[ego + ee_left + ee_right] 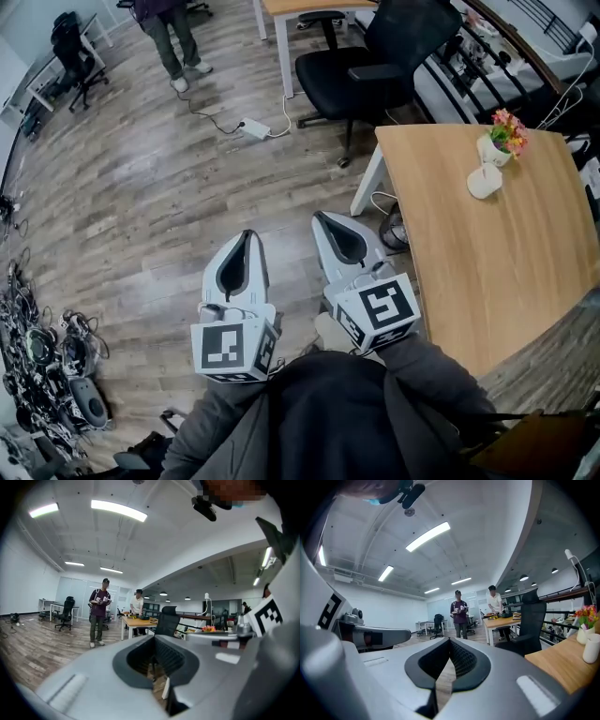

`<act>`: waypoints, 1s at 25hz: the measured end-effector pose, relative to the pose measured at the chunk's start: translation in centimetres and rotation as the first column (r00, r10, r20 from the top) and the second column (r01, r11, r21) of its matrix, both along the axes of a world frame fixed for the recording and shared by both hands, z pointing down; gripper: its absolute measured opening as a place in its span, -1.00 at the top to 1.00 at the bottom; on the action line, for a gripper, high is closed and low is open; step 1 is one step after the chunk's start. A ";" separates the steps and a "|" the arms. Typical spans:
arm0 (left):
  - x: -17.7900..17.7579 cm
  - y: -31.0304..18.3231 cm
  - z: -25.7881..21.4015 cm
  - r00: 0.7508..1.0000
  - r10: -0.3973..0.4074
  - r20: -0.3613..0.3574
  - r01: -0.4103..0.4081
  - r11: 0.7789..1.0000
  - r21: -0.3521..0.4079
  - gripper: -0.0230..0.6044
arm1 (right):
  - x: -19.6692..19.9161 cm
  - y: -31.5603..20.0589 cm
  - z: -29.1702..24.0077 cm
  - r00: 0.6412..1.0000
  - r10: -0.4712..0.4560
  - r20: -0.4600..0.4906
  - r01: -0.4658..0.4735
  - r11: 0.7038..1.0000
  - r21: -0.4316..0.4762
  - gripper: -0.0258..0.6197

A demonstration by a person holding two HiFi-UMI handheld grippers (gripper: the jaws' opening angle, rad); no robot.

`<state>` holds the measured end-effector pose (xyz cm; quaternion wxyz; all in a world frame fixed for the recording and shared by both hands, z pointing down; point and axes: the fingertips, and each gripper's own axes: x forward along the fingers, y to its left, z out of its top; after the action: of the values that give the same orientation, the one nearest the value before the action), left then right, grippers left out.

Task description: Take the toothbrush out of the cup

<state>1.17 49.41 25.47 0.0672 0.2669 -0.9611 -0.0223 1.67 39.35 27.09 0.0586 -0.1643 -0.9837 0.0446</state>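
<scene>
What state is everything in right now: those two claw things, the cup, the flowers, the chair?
left gripper: shut, empty.
right gripper: shut, empty.
white cup: upright on the table; nothing seen sticking out.
flower vase: upright, beside the cup.
office chair: unoccupied.

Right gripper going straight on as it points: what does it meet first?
Nothing close. The right gripper, shut and empty, points over open grey wood-plank floor; the light wooden table and black office chair lie to its right. Far ahead stands a person in a purple top; depth unclear.
</scene>
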 end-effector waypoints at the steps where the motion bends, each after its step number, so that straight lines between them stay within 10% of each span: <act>1: -1.1 -1.0 0.1 1.000 0.014 -0.004 -0.014 1.000 -0.006 0.90 | -1.0 -0.9 0.2 1.000 0.011 -0.005 -0.011 1.000 -0.007 0.92; 17: -12.9 -14.6 -0.5 0.975 0.219 0.024 -0.219 0.976 -0.020 0.90 | -11.1 -13.2 0.0 0.984 0.180 0.022 -0.179 0.984 -0.008 0.92; 25: -17.1 -20.3 0.3 0.916 0.400 0.009 -0.400 0.916 -0.006 0.90 | -14.2 -18.4 0.4 0.935 0.355 0.008 -0.355 0.935 0.007 0.92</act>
<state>-15.91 29.12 25.80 0.0662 0.4577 -0.8866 -0.0047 -12.52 20.92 27.49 0.0471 0.0162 -0.9975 0.0500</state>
